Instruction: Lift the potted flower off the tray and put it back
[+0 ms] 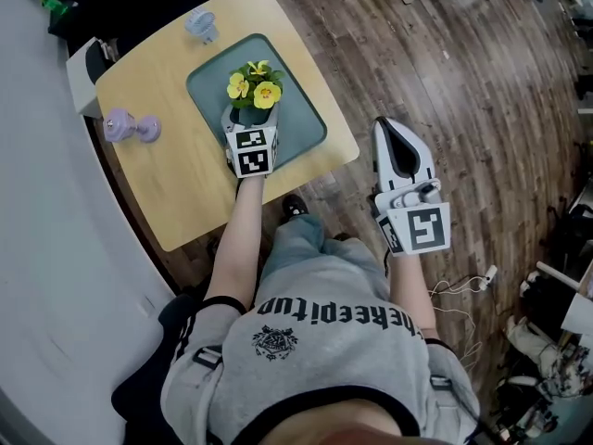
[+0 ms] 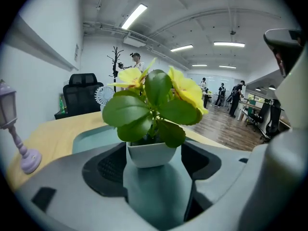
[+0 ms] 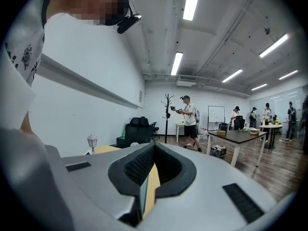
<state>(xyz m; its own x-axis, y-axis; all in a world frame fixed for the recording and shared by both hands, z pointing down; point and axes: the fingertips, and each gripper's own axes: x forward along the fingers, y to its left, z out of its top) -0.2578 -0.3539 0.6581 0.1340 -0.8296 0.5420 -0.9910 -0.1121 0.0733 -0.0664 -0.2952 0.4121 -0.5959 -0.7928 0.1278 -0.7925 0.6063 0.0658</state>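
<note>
The potted flower, yellow blooms and green leaves in a small white pot, stands on the teal tray on the wooden table. My left gripper reaches over the tray's near edge. Its jaws stand wide apart on either side of the pot, with a gap between each pad and the pot. In the left gripper view the pot sits upright on the tray. My right gripper hangs over the floor to the right of the table, jaws together and nothing in them.
A lilac lamp-post figure lies on the table's left part and stands at the left of the left gripper view. A small pale fan stands beyond the tray. A black chair sits behind the table. People work in the far room.
</note>
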